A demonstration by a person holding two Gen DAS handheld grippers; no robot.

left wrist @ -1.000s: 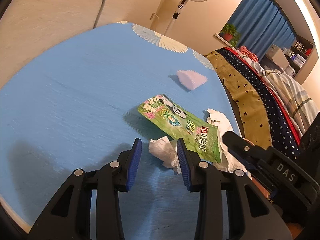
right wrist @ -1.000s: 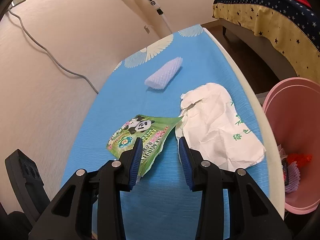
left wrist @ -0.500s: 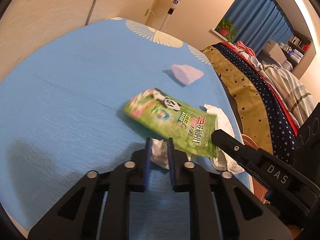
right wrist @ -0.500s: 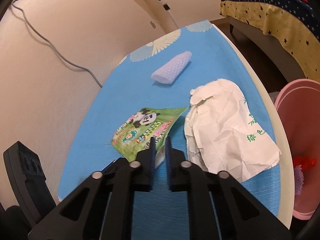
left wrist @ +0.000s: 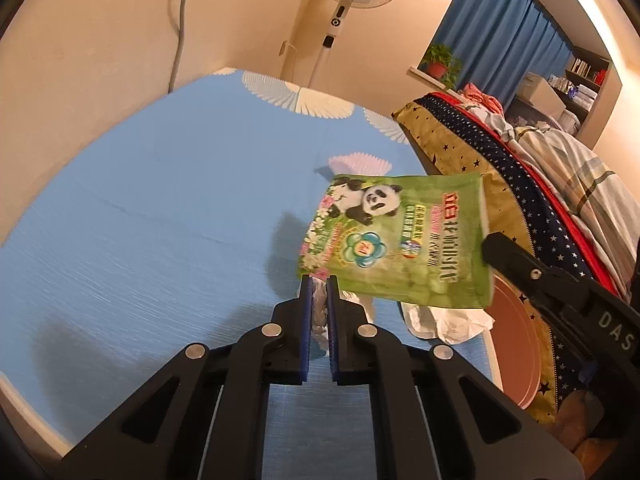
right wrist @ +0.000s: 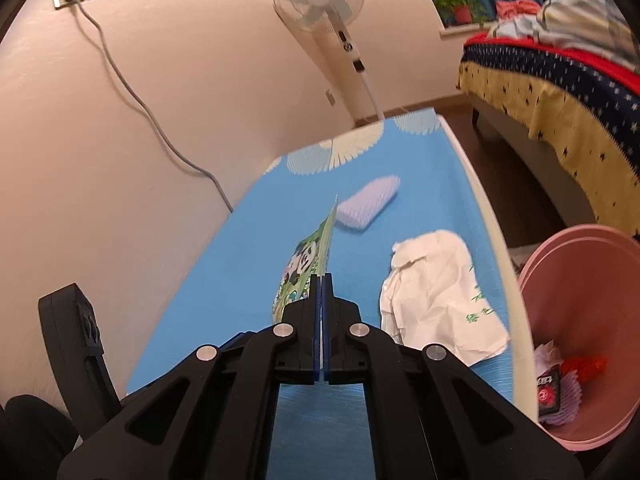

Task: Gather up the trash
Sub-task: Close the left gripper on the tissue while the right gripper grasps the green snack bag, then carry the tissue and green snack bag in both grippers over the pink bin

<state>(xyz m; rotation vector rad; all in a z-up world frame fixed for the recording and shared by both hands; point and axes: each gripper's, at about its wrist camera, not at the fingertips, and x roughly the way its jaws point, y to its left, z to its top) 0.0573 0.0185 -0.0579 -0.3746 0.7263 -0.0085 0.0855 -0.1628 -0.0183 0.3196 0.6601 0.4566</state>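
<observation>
My left gripper (left wrist: 319, 282) is shut on a crumpled white tissue (left wrist: 319, 308) just above the blue table (left wrist: 140, 216). My right gripper (right wrist: 321, 280) is shut on the green panda wrapper (right wrist: 306, 264) and holds it up off the table; the wrapper hangs in the left wrist view (left wrist: 394, 240) too. A crumpled white paper bag (right wrist: 436, 292) lies on the table at the right. A pale foam sleeve (right wrist: 370, 202) lies further back. A pink bin (right wrist: 588, 344) with trash in it stands beside the table's right edge.
A standing fan (right wrist: 320, 0) is behind the table's far end. A bed with a starred cover (right wrist: 560, 92) stands to the right. A cable (right wrist: 132, 92) runs down the wall on the left.
Both grippers have closed, the left on the tissue and the right on the panda wrapper. The wrapper has been lifted off the table and now hangs upright.
</observation>
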